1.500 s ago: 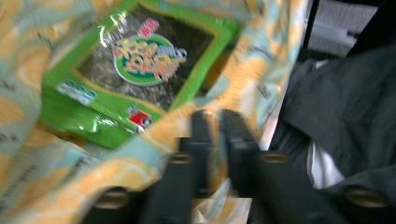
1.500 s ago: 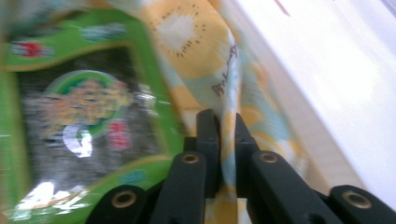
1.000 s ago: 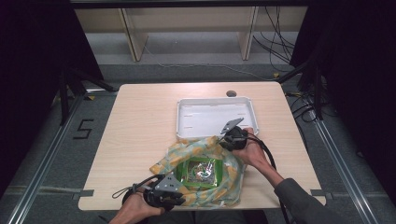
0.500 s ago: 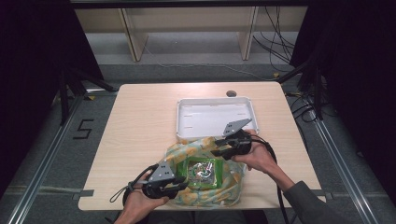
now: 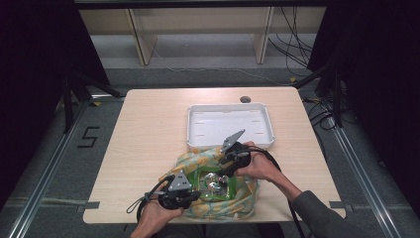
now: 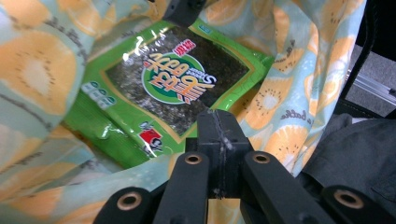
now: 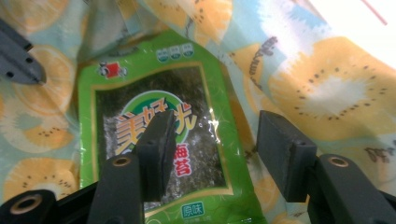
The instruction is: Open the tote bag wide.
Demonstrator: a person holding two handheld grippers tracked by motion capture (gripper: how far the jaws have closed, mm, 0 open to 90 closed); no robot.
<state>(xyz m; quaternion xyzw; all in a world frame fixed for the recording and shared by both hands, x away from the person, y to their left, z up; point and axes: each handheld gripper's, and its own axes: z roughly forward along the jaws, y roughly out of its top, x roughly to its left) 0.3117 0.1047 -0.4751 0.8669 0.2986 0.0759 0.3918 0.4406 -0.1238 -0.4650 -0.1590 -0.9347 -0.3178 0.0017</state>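
Hand-held gripper (image 6: 217, 122) clamps fruit-print cloth (image 6: 285, 100); seaweed packet (image 6: 175, 86) beyond.

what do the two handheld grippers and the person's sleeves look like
Both the left gripper and right gripper are black with two blocky jaws, brass-coloured rivets at the pivots, a grey three-cornered plate on top and a trailing black cable. A dark grey sleeve covers the right arm.

A recording lab or test studio. Black curtains (image 5: 34, 59) flank a lone wooden table (image 5: 148, 139); floor rails (image 5: 44, 163), loose cables (image 5: 292, 29) and a taped numeral (image 5: 88, 137) surround it.
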